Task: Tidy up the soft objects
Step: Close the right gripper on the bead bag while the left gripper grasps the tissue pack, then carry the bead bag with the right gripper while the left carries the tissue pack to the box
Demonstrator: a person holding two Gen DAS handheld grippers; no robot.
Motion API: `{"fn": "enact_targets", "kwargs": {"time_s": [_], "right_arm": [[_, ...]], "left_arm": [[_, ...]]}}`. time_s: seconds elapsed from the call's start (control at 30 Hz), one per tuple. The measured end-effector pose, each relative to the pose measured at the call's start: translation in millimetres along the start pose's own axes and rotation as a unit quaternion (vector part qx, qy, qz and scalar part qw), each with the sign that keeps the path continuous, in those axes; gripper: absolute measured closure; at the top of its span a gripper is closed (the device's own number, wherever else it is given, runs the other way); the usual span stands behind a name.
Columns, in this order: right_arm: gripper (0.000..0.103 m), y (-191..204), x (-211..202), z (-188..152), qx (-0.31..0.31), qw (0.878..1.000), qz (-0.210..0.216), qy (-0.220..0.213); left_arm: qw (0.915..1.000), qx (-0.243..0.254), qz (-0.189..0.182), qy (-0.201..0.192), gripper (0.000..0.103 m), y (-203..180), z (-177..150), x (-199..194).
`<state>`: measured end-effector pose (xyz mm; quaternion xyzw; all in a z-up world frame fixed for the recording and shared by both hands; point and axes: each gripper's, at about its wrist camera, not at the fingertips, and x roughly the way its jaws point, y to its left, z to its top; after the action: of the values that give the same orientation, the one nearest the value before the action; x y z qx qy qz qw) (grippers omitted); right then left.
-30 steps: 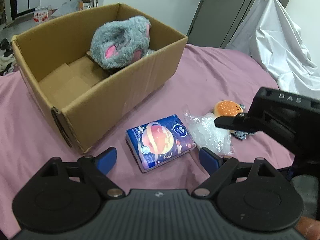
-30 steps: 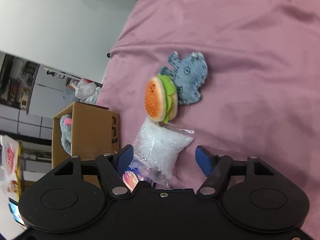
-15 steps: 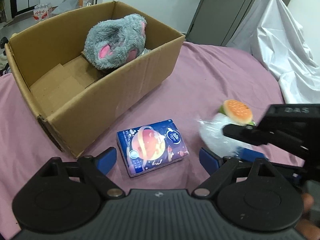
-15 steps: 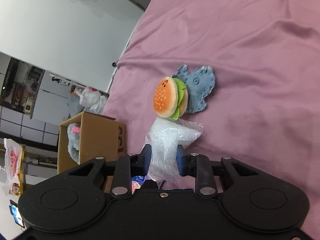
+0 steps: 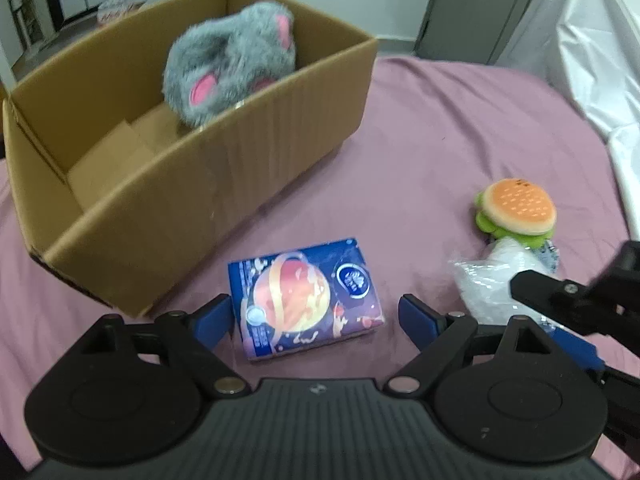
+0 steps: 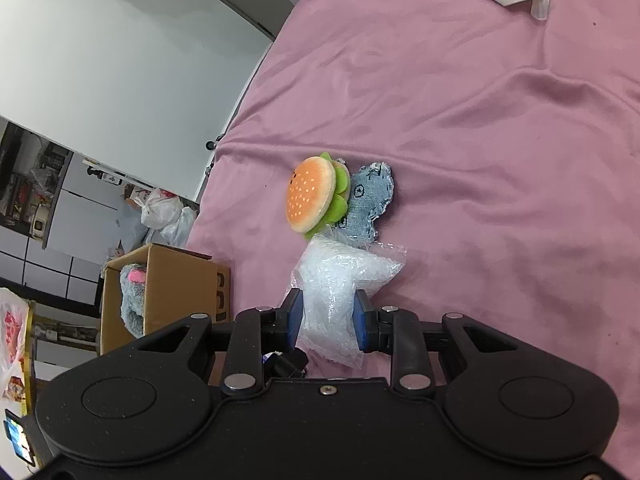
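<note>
Left wrist view: your left gripper (image 5: pixel 316 316) is spread wide over the blue tissue pack (image 5: pixel 306 296), which lies between its fingertips; the cardboard box (image 5: pixel 224 184) with the grey plush (image 5: pixel 232 68) sits ahead-left

Right wrist view: your right gripper (image 6: pixel 329 318) pinches the clear plastic bag (image 6: pixel 336 280); the burger plush (image 6: pixel 314 196) and denim patch (image 6: pixel 366 200) lie just ahead

I am working in a lived-in home, over a surface spread with a wrinkled mauve-pink fabric sheet (image 6: pixel 480 128) that looks like a bed. Beyond the sheet's far edge stand a plain white wall (image 6: pixel 120 60) and a grey door (image 5: pixel 476 4), and a glossy white draped cloth (image 5: pixel 592 60) hangs at the sheet's right side. Past the open brown cardboard box (image 5: pixel 248 152) on the sheet, tied white plastic bags (image 6: pixel 164 216) and cluttered dark shelves (image 6: pixel 28 196) sit by a white-tiled wall.
</note>
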<state>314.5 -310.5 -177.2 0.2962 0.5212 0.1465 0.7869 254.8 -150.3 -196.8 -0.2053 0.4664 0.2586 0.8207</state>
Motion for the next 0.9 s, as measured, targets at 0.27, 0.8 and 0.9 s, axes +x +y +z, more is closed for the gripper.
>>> {"fn": "enact_targets", "kwargs": {"time_s": [0.27,0.8,0.9], "right_arm": [[0.076,-1.2,-17.1,-1.4,-0.012,1.0,-0.003,-0.028],[0.077,13.4,-49.2,-7.0,-0.021,0.997,0.019,-0.078],[0.077,19.4,-55.9,-10.5,-0.029,0.995,0.028,-0.086]], "left_arm": [[0.9996,0.0,-0.018,0.019,0.029,-0.2,-0.5,-0.9],[0.9935,0.035,-0.102,-0.036,0.029,17.8,21.2,-74.4],[0.9912,0.048,-0.111,-0.053,0.029,25.4,24.3,-91.0]]}}
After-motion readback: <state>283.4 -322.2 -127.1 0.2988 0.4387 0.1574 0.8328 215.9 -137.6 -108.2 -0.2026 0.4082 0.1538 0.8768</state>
